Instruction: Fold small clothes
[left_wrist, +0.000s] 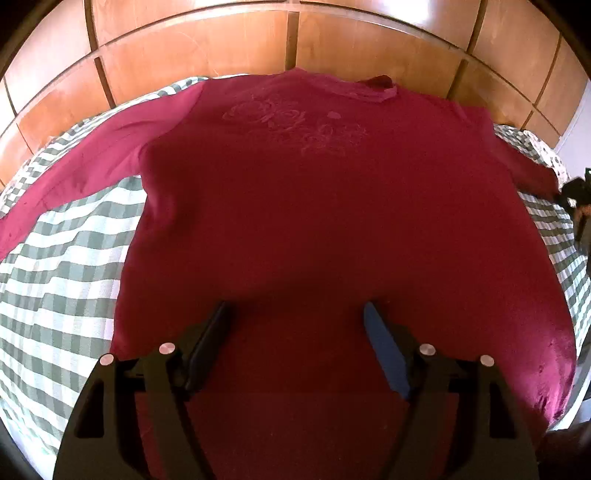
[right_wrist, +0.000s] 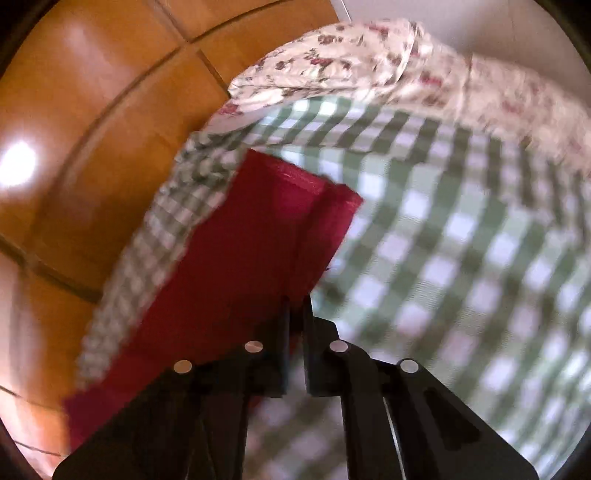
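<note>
The magenta long-sleeved shirt (left_wrist: 325, 221) is lying flat on the green checked bedcover (left_wrist: 66, 280). The left gripper (left_wrist: 297, 314) is being held wide open above the hem, gripping nothing. The sleeve (right_wrist: 258, 243) is being pinched by the right gripper (right_wrist: 295, 310), jaws nearly closed.

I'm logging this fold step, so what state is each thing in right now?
Red shirt: spread flat on the checkered bedspread, both sleeves out.
Shirt's sleeve end: pinched by the right gripper.
Left gripper: open, above the shirt's lower part.
Floral cloth: rumpled at the bed's edge.
</note>
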